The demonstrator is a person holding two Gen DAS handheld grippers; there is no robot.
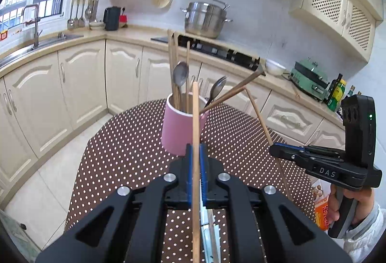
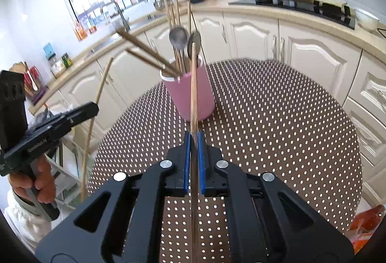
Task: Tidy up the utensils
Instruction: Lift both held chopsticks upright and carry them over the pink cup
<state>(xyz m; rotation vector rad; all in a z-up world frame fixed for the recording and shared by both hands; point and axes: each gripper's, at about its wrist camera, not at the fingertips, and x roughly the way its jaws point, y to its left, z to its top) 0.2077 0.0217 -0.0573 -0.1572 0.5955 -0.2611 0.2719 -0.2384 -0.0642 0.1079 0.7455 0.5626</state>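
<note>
The jaws of your left gripper (image 1: pixel 196 154) and right gripper (image 2: pixel 194 142) each pinch one chopstick (image 1: pixel 196 118) upright, ready for the pink cup (image 1: pixel 179 127) at the frame's centre on the tabletop (image 1: pixel 125 142).

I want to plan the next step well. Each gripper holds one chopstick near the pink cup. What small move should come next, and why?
Probably lower the right gripper forward until its chopstick is over the pink cup, then release. The chopstick is clamped upright with its top near the rim, and the cup already holds spoons and chopsticks. The left gripper can follow with its chopstick.
</note>
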